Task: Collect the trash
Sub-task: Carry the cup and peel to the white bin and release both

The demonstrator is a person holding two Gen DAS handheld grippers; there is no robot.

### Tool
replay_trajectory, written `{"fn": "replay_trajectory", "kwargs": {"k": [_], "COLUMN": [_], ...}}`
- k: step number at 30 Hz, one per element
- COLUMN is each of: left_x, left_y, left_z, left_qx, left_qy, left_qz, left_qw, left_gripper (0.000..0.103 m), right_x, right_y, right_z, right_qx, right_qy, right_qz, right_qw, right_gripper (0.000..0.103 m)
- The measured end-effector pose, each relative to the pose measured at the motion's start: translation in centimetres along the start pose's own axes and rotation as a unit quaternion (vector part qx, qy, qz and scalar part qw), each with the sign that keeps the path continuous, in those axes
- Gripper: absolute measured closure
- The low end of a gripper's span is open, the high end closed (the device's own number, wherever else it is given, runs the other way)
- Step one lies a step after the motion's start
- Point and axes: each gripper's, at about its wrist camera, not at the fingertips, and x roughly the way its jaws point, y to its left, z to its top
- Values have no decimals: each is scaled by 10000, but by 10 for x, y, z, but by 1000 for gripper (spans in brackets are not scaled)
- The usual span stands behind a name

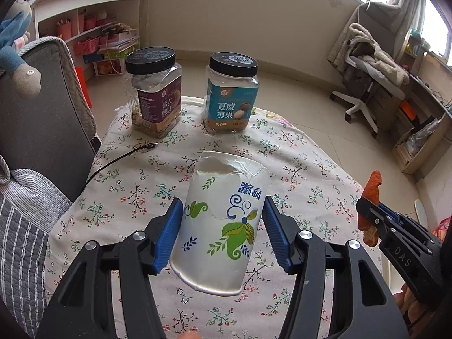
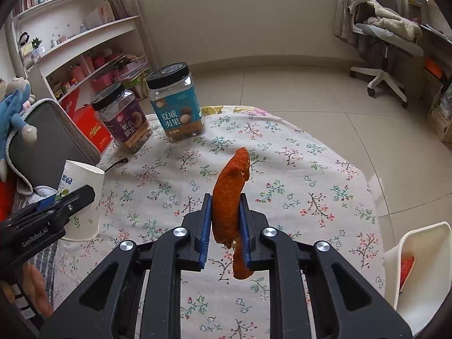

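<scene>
My left gripper (image 1: 223, 231) is shut on a white paper cup (image 1: 223, 220) with green and blue leaf print, held upside down above the floral tablecloth (image 1: 135, 180). The cup also shows at the left of the right wrist view (image 2: 82, 197). My right gripper (image 2: 225, 226) is shut on a piece of orange peel (image 2: 228, 195), held above the table's middle; it also shows at the right of the left wrist view (image 1: 371, 195). A white bin (image 2: 418, 265) stands at the table's right edge with another orange scrap (image 2: 406, 268) inside.
Two black-lidded snack jars stand at the table's far side, a purple one (image 1: 156, 96) and a blue one (image 1: 231, 96). A black cable (image 1: 118, 158) lies on the cloth. A grey chair back (image 1: 42, 107) is at the left. An office chair (image 1: 367, 65) stands across the room.
</scene>
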Motion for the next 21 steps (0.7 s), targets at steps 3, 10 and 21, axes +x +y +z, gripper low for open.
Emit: {"fn": "replay_trajectory", "kwargs": {"k": [3, 10, 21], "left_x": [-3, -9, -13], "left_y": [-11, -43, -92], "left_z": [-3, -9, -20], "left_qx": [94, 350, 670], "left_qy": [-30, -112, -144], "left_qz": [-40, -162, -427], "left_qw": [9999, 9992, 9967], "left_gripper": [46, 46, 46], "right_x": [-10, -34, -68], "right_y": [-8, -31, -86], "right_z": [-2, -4, -12], "right_qx": [-14, 31, 295], "right_qy": [-76, -283, -466], "right_qz": [-99, -324, -843], "right_qw": [9999, 9991, 9949], "right_gripper": [86, 86, 85]}}
